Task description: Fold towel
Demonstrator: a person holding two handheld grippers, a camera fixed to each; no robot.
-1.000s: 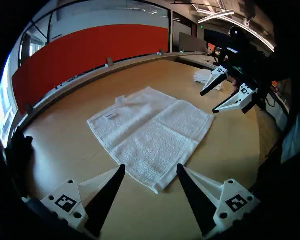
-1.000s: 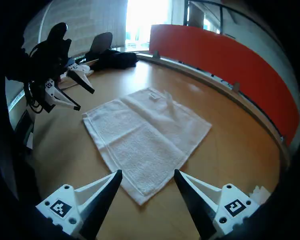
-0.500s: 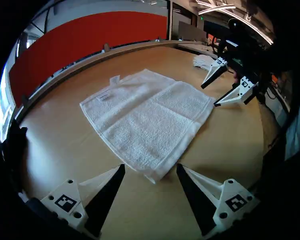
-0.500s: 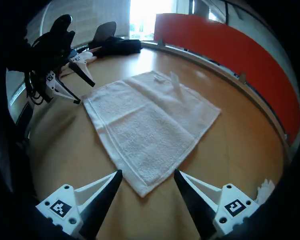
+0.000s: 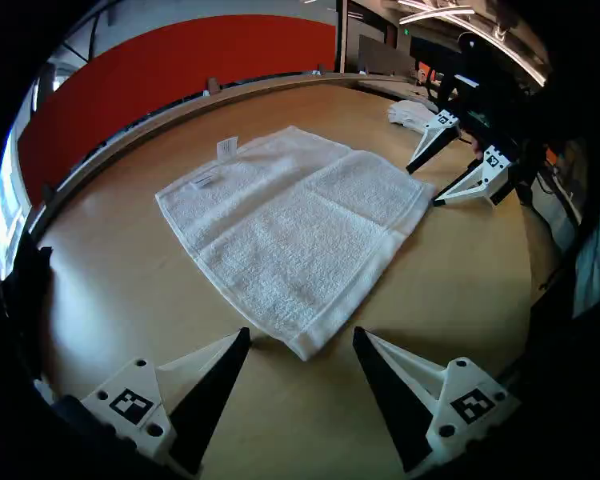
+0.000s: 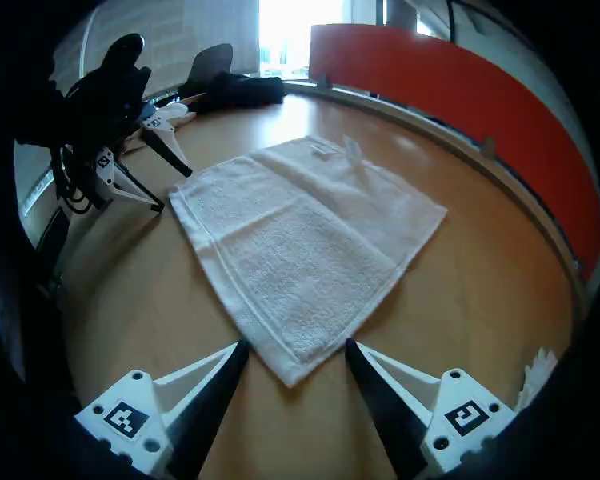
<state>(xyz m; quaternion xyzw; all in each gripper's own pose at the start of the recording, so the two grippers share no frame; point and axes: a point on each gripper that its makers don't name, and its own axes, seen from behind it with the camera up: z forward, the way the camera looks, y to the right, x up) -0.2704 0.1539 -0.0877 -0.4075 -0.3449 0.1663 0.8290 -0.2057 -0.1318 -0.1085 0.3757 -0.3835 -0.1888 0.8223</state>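
Lying flat on the tan wooden desk (image 5: 476, 272), the white terry-cloth towel (image 5: 300, 232) points one corner between the spread left tongs (image 5: 300, 331), another between the spread right tongs (image 6: 297, 343).

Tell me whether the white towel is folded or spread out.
Folded at least once, it seems: the towel lies flat with doubled edges at its near corner.

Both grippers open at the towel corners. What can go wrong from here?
1. The towel lies flat on the table; the left gripper and right gripper may push their corners and bunch them instead of pinching.
2. The tag stands up at the far edge and might get creased into the fold.
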